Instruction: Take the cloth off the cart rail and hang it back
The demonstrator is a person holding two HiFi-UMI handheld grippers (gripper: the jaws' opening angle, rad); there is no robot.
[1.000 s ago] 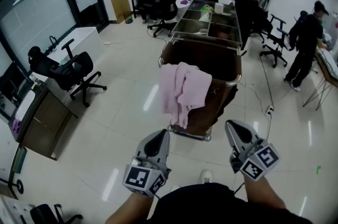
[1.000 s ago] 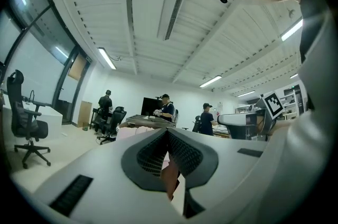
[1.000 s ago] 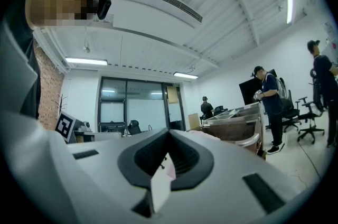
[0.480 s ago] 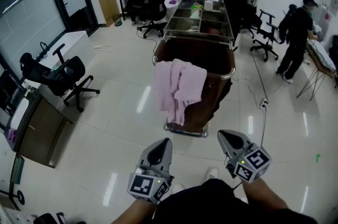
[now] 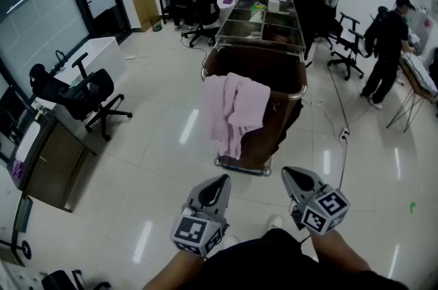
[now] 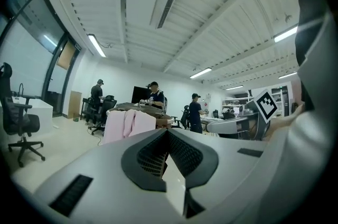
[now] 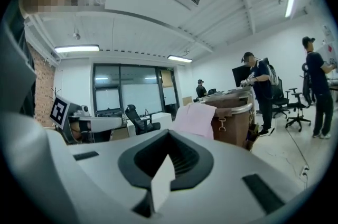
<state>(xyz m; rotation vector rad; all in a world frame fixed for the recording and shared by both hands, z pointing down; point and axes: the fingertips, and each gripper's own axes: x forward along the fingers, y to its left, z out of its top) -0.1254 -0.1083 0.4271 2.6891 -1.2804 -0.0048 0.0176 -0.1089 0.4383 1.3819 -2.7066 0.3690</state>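
White glossy floor [image 5: 157, 145] is spreading around the brown cart [image 5: 274, 73], with a black chair [image 5: 82, 94] sitting left of it and people working behind and right of it. Pink cloth [image 5: 236, 107] is hanging rumpled over the cart's near rail, its folds drooping down the front. The left gripper [image 5: 222, 180] and right gripper [image 5: 288, 173] are hovering short of the cart, fingers pressed together, holding nothing.

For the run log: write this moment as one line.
cloth: draped on cart rail | left gripper: shut, empty | right gripper: shut, empty | contact: none
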